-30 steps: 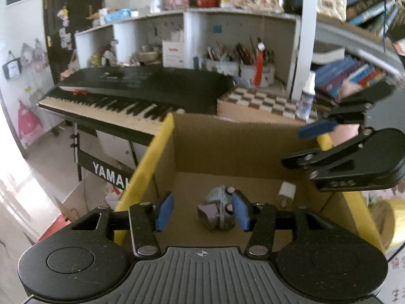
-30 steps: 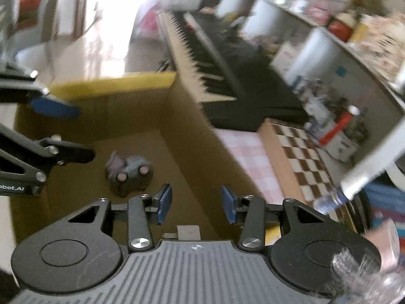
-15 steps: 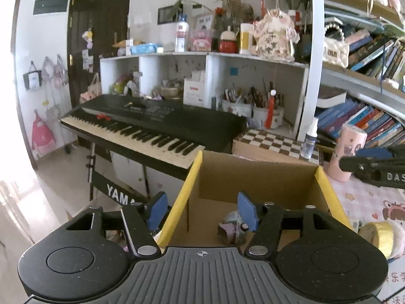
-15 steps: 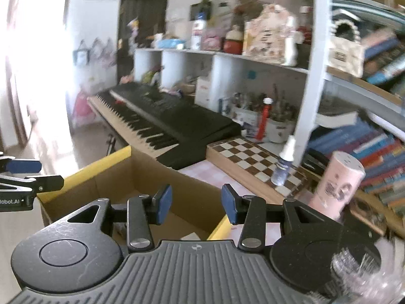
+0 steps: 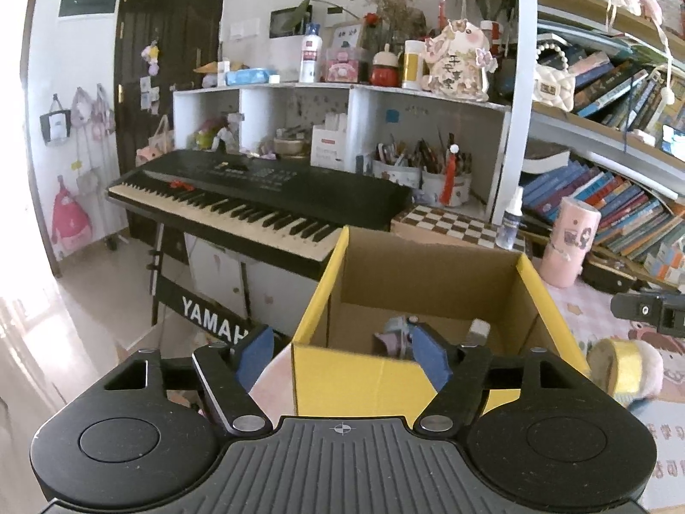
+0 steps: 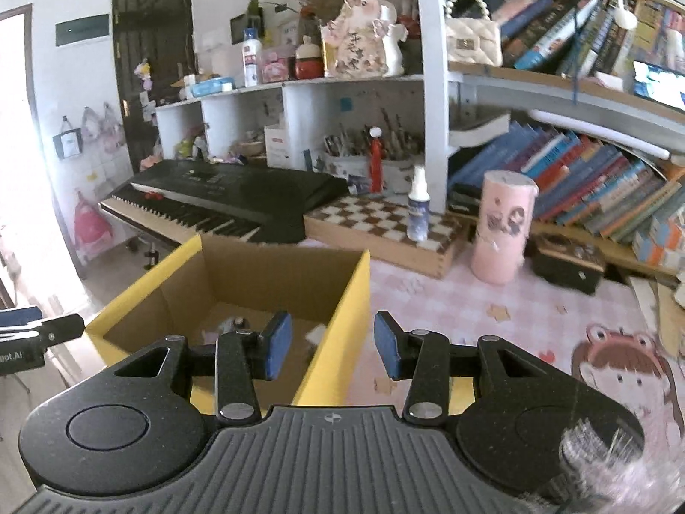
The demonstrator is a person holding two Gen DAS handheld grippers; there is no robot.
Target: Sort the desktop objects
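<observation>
Above the cardboard box (image 5: 411,381), left gripper (image 5: 342,353) and right gripper (image 6: 333,345) hang released, empty. Drop-off step looks done; next grab probably the yellow tape roll (image 5: 610,362) by the box's right side.

The desk (image 6: 492,300), covered in a pink cartoon-print mat, carries a yellow-edged cardboard box (image 6: 357,282) at its left end. Behind the box lies a wooden chessboard (image 6: 376,222) with a spray bottle (image 6: 417,205) standing on it. A pink cylinder (image 6: 505,227) and a small dark box (image 6: 567,263) stand farther right, and a yellow tape roll (image 5: 616,364) lies just right of the cardboard box.
</observation>
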